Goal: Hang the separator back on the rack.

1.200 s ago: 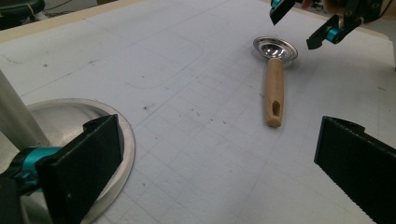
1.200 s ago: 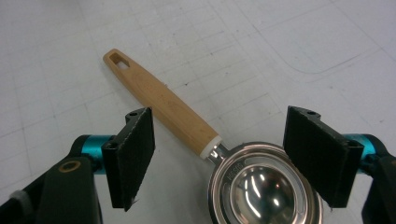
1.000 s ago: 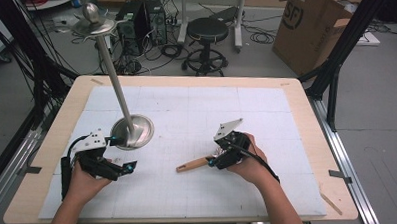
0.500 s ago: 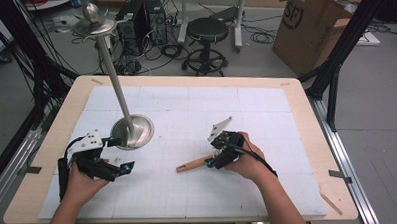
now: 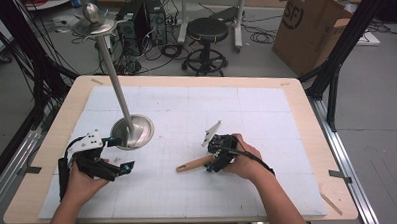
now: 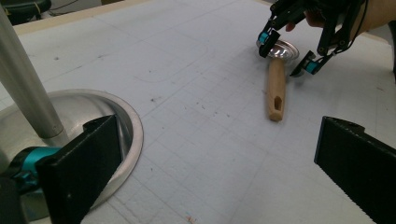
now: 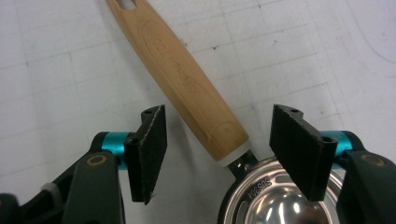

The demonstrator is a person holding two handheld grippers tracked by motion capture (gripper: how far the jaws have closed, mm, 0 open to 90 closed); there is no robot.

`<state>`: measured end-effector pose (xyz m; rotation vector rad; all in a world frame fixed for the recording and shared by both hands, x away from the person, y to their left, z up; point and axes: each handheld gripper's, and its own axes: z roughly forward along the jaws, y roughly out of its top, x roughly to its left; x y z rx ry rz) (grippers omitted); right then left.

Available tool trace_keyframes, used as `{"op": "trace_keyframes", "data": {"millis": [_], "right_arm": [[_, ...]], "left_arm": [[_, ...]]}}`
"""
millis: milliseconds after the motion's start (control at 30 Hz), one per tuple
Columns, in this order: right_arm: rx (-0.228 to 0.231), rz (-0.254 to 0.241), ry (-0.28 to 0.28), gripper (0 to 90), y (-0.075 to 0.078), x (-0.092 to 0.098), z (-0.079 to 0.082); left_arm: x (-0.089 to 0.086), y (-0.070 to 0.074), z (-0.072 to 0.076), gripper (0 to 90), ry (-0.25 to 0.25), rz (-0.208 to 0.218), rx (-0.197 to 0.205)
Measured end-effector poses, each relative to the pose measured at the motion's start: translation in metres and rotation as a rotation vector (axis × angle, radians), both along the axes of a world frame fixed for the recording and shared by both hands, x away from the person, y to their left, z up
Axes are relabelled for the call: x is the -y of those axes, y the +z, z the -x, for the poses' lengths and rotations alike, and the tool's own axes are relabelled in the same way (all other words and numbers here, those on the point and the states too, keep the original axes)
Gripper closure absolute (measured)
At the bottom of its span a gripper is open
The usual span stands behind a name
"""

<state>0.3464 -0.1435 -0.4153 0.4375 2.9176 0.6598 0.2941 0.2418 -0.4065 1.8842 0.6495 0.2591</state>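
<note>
The wooden-handled scoop (image 7: pixel 196 93) is seen lying flat on the white mat (image 5: pixel 267 119), its steel bowl apparently empty. It is straddled by the right gripper (image 7: pixel 217 149), whose jaws, just closing, stand apart. The left gripper (image 6: pixel 210 172) is held wide open beside the stand's base (image 5: pixel 133 132).

A small scoop (image 7: pixel 219 140) with a pale wooden handle (image 7: pixel 180 79) and a shiny round steel bowl (image 7: pixel 275 200) lies flat on the white mat, well apart from the metal stand's round base (image 5: pixel 133 132), off to that base's right and a little nearer the person. The bowl faces up, stamped lettering on its rim. The handle carries faint engraved lettering and a slot at its free end, and that end points back towards the base, the bowl lying at the far end from it.
</note>
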Motion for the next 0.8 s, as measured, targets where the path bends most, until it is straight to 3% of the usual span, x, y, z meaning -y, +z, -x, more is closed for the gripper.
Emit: {"op": "trace_keyframes", "data": {"millis": [600,667,800], "right_arm": [[0.001,0.097,0.086,48.7,0.003,-0.010,-0.001],[0.010,0.148,0.114,50.1,0.002,-0.013,-0.001],[-0.001,0.169,0.125,51.0,0.003,-0.017,-0.001]], "left_arm": [[0.002,-0.001,-0.001,1.7,-0.007,-0.005,-0.003],[0.002,-0.001,-0.001,1.7,-0.008,-0.006,-0.002],[0.002,-0.001,-0.001,1.7,-0.009,-0.007,-0.003]]}}
